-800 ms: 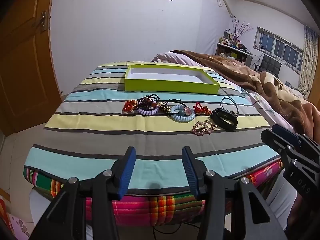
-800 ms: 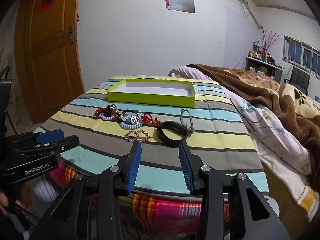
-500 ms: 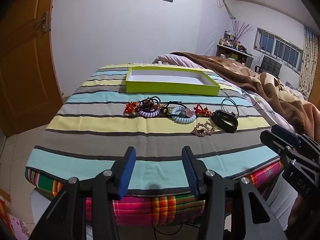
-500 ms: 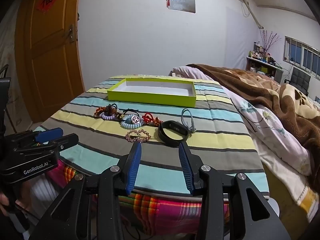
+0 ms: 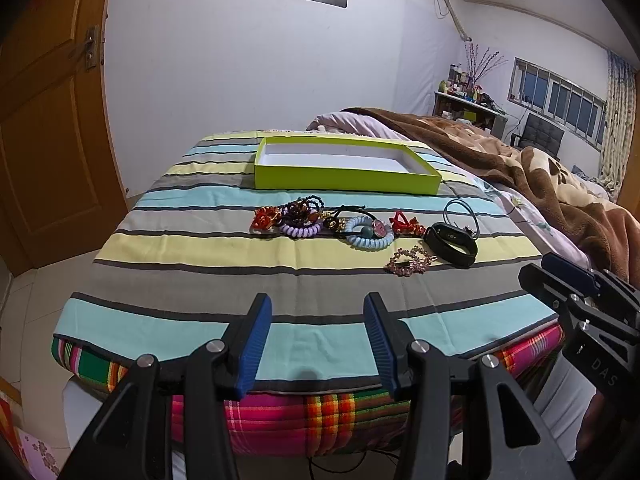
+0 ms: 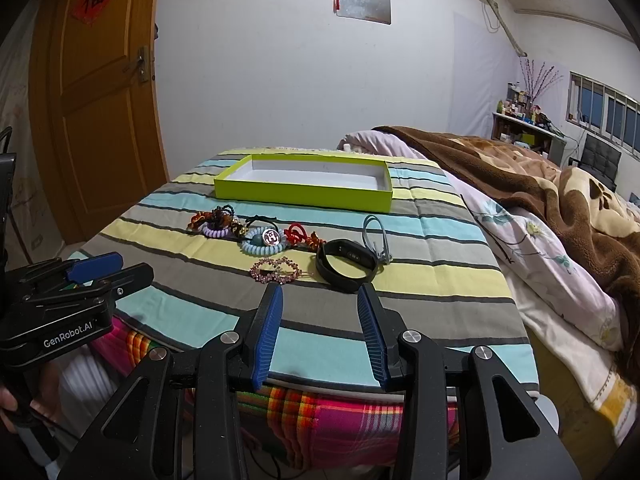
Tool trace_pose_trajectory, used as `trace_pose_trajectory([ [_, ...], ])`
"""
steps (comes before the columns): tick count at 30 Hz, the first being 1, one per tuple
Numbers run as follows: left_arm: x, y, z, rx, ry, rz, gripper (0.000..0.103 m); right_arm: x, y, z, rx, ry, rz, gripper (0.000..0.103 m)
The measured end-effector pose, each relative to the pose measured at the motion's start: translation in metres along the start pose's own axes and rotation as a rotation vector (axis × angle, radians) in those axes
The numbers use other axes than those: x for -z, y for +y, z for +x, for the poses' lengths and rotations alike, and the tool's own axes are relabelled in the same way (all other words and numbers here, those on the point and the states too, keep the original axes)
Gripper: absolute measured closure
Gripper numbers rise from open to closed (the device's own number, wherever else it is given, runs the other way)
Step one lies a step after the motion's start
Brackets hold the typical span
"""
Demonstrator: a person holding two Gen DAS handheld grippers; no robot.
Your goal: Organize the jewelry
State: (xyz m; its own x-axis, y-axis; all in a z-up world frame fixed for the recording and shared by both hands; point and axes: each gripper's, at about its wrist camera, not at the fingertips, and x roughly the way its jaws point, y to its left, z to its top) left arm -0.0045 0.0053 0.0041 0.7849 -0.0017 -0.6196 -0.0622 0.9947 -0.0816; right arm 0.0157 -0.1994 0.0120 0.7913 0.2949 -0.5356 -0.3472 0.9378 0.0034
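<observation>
Jewelry [image 6: 280, 240] lies in a row on the striped bed [image 5: 180, 280], before the empty green box [image 5: 344, 178], within reach. Left gripper [image 5: 318, 344] and right gripper [image 6: 318, 334]: fingers spread, holding nothing, short of it.

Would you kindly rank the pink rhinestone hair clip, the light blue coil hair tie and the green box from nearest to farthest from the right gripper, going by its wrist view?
1. Pink rhinestone hair clip: just ahead of the right gripper, slightly left.
2. Light blue coil hair tie: further back, left of centre.
3. Green box: farthest, at the back of the striped cloth.
</observation>
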Motion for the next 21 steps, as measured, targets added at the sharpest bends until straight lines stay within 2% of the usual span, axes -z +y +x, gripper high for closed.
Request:
trace_pose_trajectory([
  [21,0.0012,-0.0007,0.0007,-0.002,-0.003,0.002,0.053,-0.0011,-0.0004,0.0002,0.004,0.002,-0.002,0.063],
])
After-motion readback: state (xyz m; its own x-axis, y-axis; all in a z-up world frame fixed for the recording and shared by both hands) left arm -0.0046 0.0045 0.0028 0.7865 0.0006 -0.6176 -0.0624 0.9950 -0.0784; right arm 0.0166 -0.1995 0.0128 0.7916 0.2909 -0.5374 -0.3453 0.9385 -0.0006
